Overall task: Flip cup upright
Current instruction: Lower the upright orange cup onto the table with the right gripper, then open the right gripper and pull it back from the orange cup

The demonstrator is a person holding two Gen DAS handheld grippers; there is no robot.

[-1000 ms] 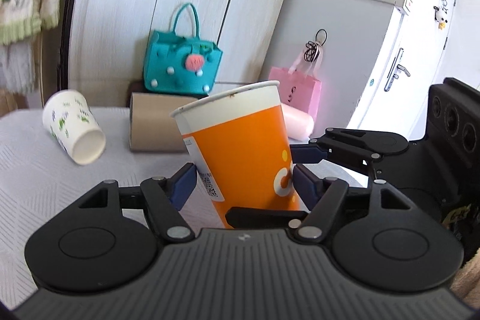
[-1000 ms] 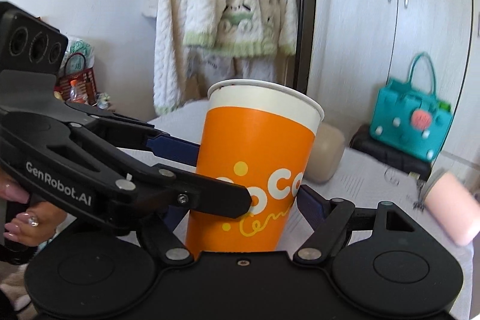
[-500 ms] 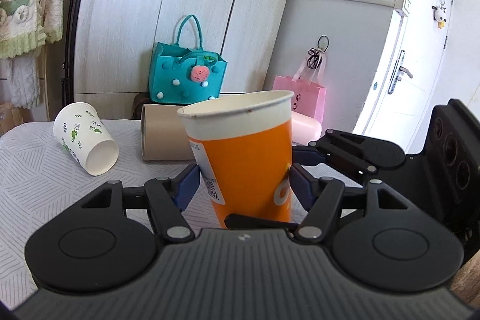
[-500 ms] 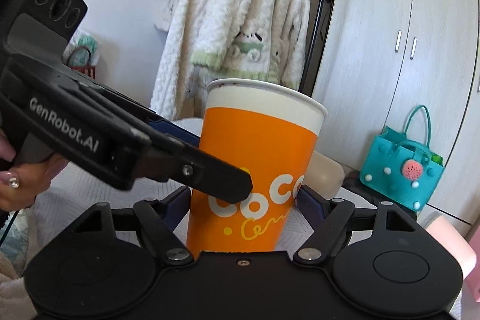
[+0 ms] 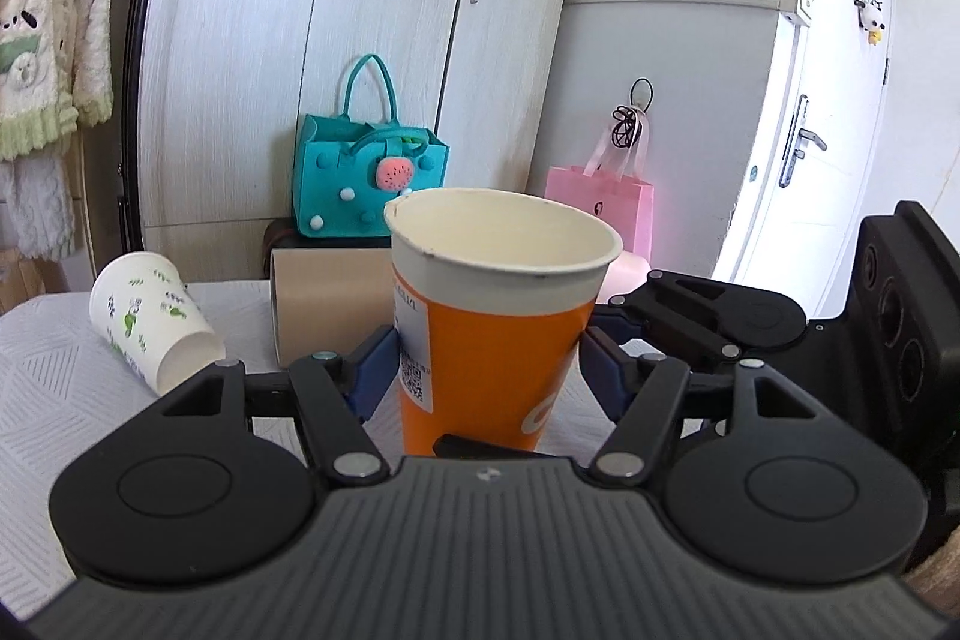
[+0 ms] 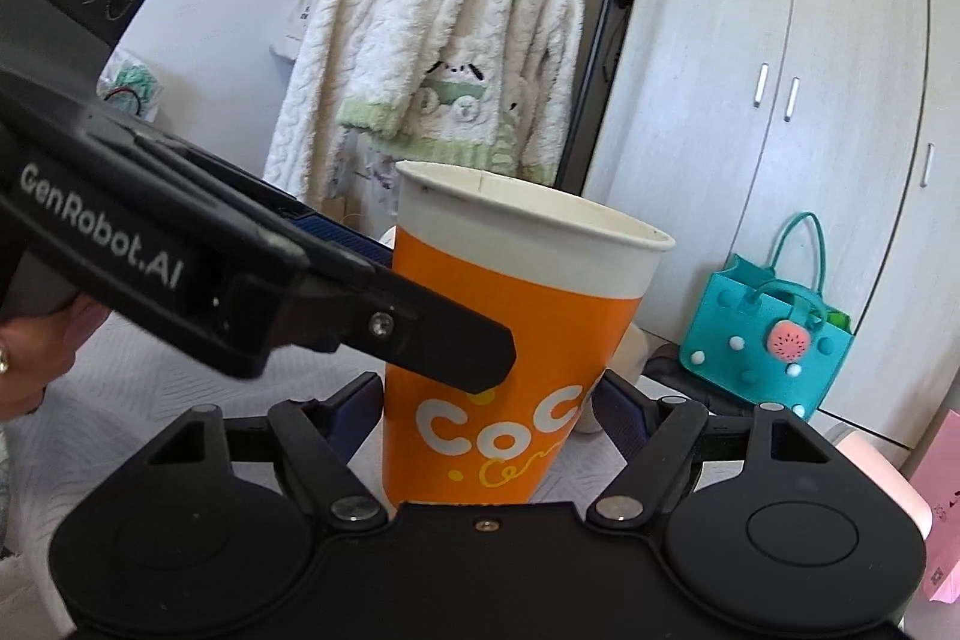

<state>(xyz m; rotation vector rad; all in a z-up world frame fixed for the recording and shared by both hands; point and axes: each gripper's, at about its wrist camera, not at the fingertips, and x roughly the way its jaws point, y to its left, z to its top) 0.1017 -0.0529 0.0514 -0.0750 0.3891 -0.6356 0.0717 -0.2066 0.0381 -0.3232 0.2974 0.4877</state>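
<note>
An orange paper cup (image 5: 492, 340) with a white rim stands upright, mouth up, between the fingers of both grippers; it also shows in the right wrist view (image 6: 510, 358). My left gripper (image 5: 489, 373) has its blue pads against the cup's two sides. My right gripper (image 6: 489, 400) has its pads at the cup's sides too. The left gripper's body (image 6: 180, 268) crosses in front of the cup in the right wrist view. The cup's base is hidden behind the gripper bodies.
A white leaf-print cup (image 5: 150, 319) lies on its side on the white tablecloth (image 5: 54, 400). A beige cylinder (image 5: 327, 304) and a pink one (image 6: 882, 484) lie behind. A teal bag (image 5: 369, 184), pink bag (image 5: 606, 208), wardrobe and hanging robe (image 6: 432, 40) stand beyond.
Both grippers and the orange cup have tilted from leaning to upright; the cup's open mouth now shows from above. Both views have pitched and look higher at the room.
</note>
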